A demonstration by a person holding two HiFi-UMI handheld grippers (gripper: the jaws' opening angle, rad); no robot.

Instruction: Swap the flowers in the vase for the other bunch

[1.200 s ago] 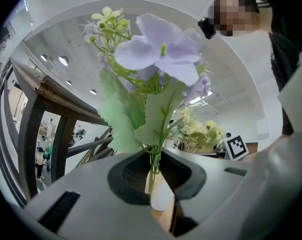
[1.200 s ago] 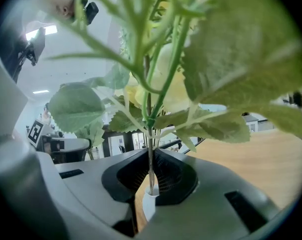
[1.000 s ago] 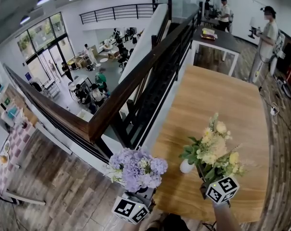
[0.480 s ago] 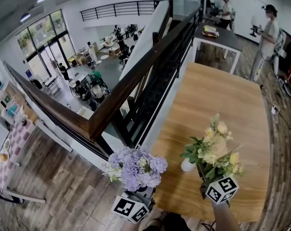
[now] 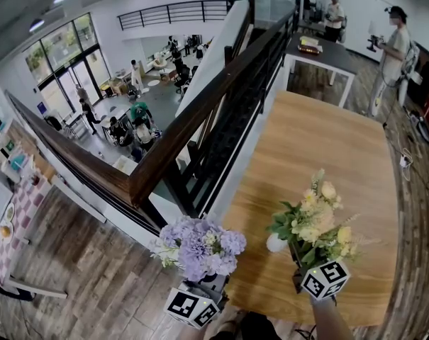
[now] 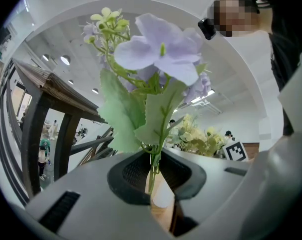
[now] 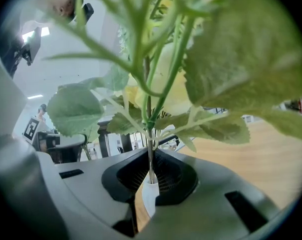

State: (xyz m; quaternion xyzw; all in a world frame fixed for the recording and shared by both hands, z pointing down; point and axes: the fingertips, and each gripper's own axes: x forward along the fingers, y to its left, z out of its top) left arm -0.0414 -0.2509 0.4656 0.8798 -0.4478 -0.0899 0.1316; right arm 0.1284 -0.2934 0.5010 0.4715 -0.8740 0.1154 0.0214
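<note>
One purple bunch [image 5: 200, 246], one yellow bunch [image 5: 315, 222], one white vase [image 5: 274, 244], apparently two tables [image 5: 335, 147].

- Long wooden table [image 5: 327, 154], left edge along dark railing [image 5: 200, 119].
- Plank floor [image 5: 93, 282]; tall windows [image 5: 58, 66] over lower hall, apparently a lobby.
- Dark table [image 5: 327, 57] beyond far edge.

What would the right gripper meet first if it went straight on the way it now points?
Probably the white vase, which shows just beyond the jaws of the right gripper, below the yellow bunch it grips. How near is unclear.
</note>
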